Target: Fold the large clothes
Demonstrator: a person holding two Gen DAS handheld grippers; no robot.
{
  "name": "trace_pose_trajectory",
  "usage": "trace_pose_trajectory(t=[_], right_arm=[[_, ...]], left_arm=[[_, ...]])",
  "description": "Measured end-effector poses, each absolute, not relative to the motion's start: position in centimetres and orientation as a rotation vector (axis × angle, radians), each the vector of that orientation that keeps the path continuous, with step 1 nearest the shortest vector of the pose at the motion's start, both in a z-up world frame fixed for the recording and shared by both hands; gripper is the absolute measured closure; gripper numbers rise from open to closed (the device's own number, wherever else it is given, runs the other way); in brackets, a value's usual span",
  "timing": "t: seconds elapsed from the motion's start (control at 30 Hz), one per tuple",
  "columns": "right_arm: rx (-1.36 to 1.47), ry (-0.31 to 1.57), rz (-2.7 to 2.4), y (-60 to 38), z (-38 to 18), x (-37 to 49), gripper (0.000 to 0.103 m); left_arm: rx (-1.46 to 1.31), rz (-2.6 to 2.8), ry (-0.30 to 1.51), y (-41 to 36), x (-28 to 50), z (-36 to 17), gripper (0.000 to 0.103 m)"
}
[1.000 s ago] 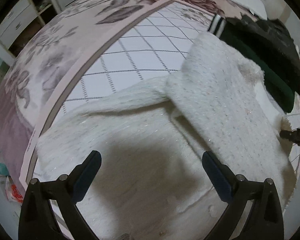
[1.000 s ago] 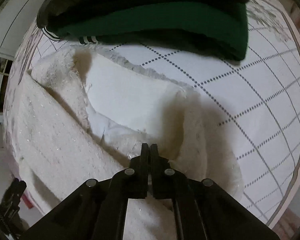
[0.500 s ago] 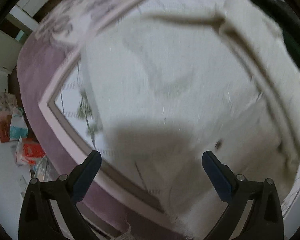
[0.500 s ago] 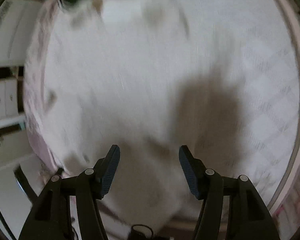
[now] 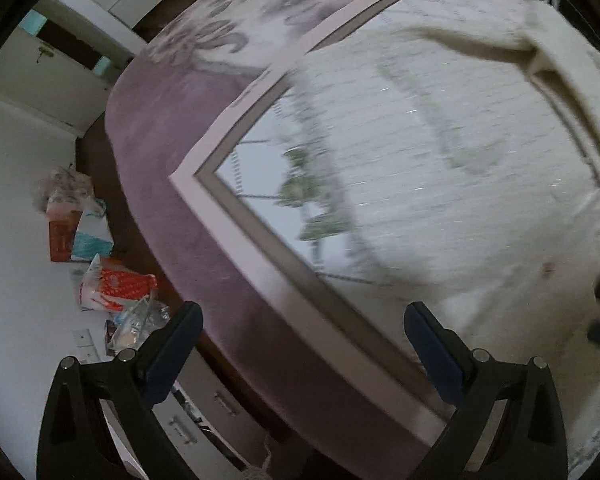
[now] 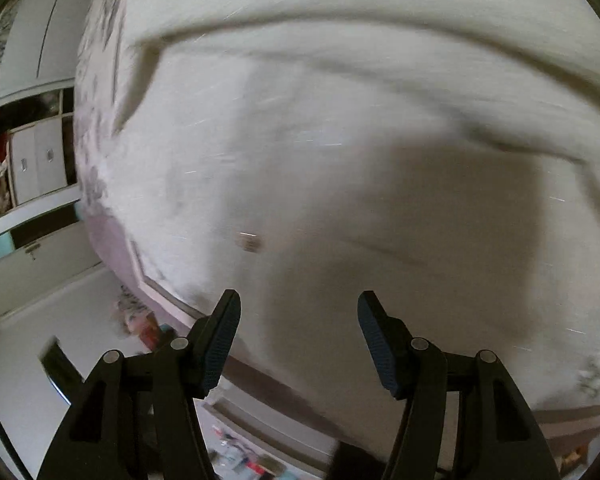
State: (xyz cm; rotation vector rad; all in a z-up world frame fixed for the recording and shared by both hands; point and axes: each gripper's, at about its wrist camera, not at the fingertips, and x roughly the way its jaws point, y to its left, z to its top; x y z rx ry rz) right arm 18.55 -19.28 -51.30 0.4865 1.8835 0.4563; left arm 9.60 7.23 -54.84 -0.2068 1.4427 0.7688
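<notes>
White fuzzy garment (image 5: 460, 184) spread flat on bed (image 5: 160, 168), reaching near its front corner and front edge; sleeve folded across upper part. Both views motion-blurred. Left gripper (image 5: 300, 344) fingers wide apart, nothing between, above bed corner. Right gripper (image 6: 298, 336) jaws just opened, fingers apart, empty, above garment near bed's front edge.

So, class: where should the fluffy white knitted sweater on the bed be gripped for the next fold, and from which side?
Probably the fluffy white knitted sweater's near hem, coming from the bed's foot edge: it lies flat, with that edge closest to both open tools.
</notes>
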Motion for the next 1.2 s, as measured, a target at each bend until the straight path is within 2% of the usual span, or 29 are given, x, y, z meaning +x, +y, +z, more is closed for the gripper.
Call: trace_pose_trajectory(t=[0.17,0.23,0.3,0.43,0.57,0.63,0.7,0.87,0.93,1.07,1.2], right_arm=[[0.302,1.947,0.411,-12.4,-54.1,17.1,0.04],[0.234,1.908,0.361,-11.6,-54.2,16.7,0.043],[0.145,1.855,0.307,-10.9,-53.6,16.2,0.096],[0.175,1.814,0.305,-9.8,-52.2,14.9,0.096],[0.185,1.876,0.416,-11.1,-50.3,15.9,0.093],[0.232,1.874,0.415,-13.4,-48.8,17.1,0.08],[0.257,1.816,0.377,-14.6,-46.8,19.9,0.057],[0.417,1.647,0.273,-22.2,-41.1,28.7,0.056],[0.436,1.595,0.248,-24.4,-40.4,32.6,0.052],[0.477,1.567,0.244,-28.2,-42.8,40.9,0.051],[0.446,1.567,0.276,-27.6,-46.9,46.4,0.051]], left_arm=[[-0.235,0.79,1.445,9.7,8.4,-55.8,0.0],[-0.263,0.786,1.437,10.6,7.6,-56.0,0.0],[-0.284,0.776,1.434,11.5,7.2,-56.1,0.0],[-0.31,0.751,1.43,12.8,6.6,-56.0,0.0],[-0.316,0.698,1.381,12.8,8.6,-53.8,0.0],[-0.301,0.633,1.327,11.7,11.5,-52.1,0.0],[-0.287,0.555,1.278,10.1,15.2,-50.9,0.0],[-0.248,0.384,1.237,5.4,26.2,-50.0,0.0],[-0.207,0.354,1.229,3.7,30.8,-50.3,0.0],[-0.062,0.353,1.248,0.5,39.1,-52.2,0.0],[0.028,0.372,1.267,-0.8,43.4,-54.4,0.0]])
